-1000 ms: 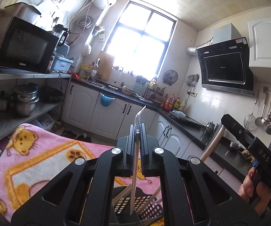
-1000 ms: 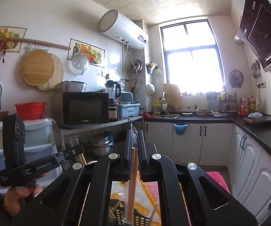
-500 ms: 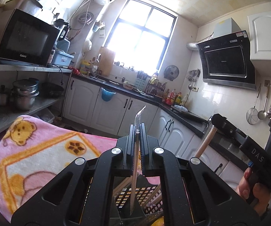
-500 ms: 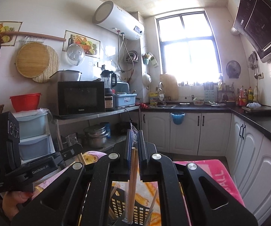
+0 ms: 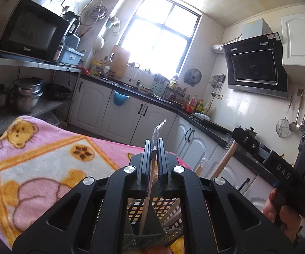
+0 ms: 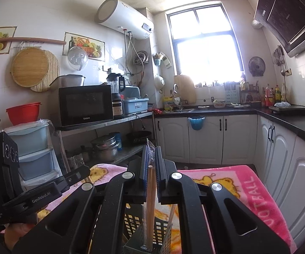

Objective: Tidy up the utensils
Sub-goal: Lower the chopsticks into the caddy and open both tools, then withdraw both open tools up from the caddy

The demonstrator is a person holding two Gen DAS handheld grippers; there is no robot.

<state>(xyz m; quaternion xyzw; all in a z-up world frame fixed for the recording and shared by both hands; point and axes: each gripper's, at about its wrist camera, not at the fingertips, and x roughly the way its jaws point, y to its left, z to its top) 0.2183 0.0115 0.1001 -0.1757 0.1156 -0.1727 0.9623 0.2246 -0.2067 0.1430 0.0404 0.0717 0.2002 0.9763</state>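
Both claws have sunk toward the black perforated plastic utensil basket [image 5: 165, 209] on the pink bear-print blanket [image 5: 35, 169]. Our left claw [image 5: 153, 163] stays clamped on a plastic-wrapped wooden chopstick [image 5: 146, 207], our right claw [image 6: 151, 169] on another wrapped wooden chopstick [image 6: 150, 211]. Tips are entering the basket, so release looks next.

Home kitchen (microwave [image 6: 86, 105], range hood [image 5: 255, 66])

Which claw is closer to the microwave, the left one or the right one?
Left. The left claw, shut on chopsticks, is on the side toward the microwave; the right claw, also holding chopsticks, is beyond it, toward the hood.
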